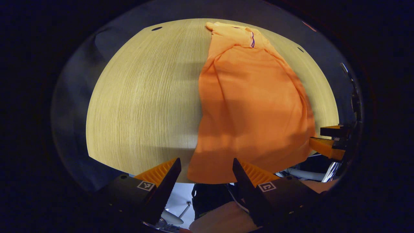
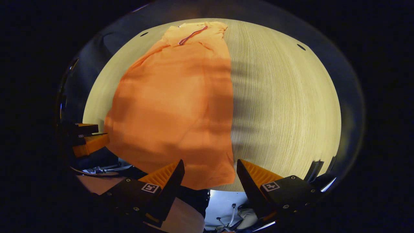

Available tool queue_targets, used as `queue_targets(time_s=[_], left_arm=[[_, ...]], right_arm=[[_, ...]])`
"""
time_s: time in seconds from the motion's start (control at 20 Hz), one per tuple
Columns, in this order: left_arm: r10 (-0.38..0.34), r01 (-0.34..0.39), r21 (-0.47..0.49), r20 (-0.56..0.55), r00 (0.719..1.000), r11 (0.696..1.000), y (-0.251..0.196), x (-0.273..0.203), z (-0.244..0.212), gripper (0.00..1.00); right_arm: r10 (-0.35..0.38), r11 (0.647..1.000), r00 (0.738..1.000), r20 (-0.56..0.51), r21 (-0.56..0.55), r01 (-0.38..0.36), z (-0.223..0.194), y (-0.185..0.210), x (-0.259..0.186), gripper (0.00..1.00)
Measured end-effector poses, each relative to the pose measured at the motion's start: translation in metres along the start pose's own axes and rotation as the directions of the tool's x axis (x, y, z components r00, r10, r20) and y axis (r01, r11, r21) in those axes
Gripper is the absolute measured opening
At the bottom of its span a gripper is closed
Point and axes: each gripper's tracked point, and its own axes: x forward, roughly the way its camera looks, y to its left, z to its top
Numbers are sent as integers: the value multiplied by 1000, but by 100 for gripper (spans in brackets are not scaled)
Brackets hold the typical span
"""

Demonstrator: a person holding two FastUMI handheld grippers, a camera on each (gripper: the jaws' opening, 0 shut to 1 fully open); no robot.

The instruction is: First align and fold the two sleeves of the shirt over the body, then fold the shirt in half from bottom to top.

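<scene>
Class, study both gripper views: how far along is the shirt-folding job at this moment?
Done: the sleeves look folded in, since the orange shirt lies as a narrow strip on the wooden table. In hand: the left hand-held gripper and right hand-held gripper hang open at the hem's two corners, gripping nothing. Left: fold the hem up toward the collar.

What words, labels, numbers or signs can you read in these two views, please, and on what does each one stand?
No readable words or numbers.
Left gripper: a square black-and-white coded marker on each finger, a pattern, not text.
Right gripper: the same kind of marker on each finger, no text.
Orange shirt: a striped strip at the collar; any writing there is too small to tell.
</scene>
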Motion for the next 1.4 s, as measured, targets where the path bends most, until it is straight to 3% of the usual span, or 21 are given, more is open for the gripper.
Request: queue_targets(time_s=[0.7,0.8,0.95,1.05,1.1,1.15,1.3,1.35,1.4], left_arm=[[37,-36,30,-45,998,999,2,6,-14,99],[38,-37,27,-43,998,999,2,8,-14,99],[38,-37,18,-48,998,999,0,6,-16,99],[35,-34,30,-49,998,999,-1,6,-17,87],[31,-29,45,-50,998,999,-2,5,-17,74],[25,-21,74,-47,999,997,-2,6,-18,69],[3,0,123,-25,1000,992,-3,8,-17,24],[-10,12,131,-19,1000,991,-3,10,-18,16],[-25,26,116,-6,1000,993,-2,9,-20,15]], right_arm=[[-47,998,998,-48,-36,46,-16,3,18,97],[-48,998,997,-59,-30,46,-19,5,17,89],[-45,998,998,-41,-53,42,-20,7,17,64],[-43,999,998,-38,-29,42,-22,6,16,53],[-33,999,999,-42,3,33,-23,7,16,46],[-12,1000,999,-49,14,12,-24,10,16,27],[38,997,999,-39,66,-35,-22,19,15,25],[64,995,997,-41,83,-61,-25,24,11,4],[63,995,997,-42,82,-60,-27,26,14,4]])
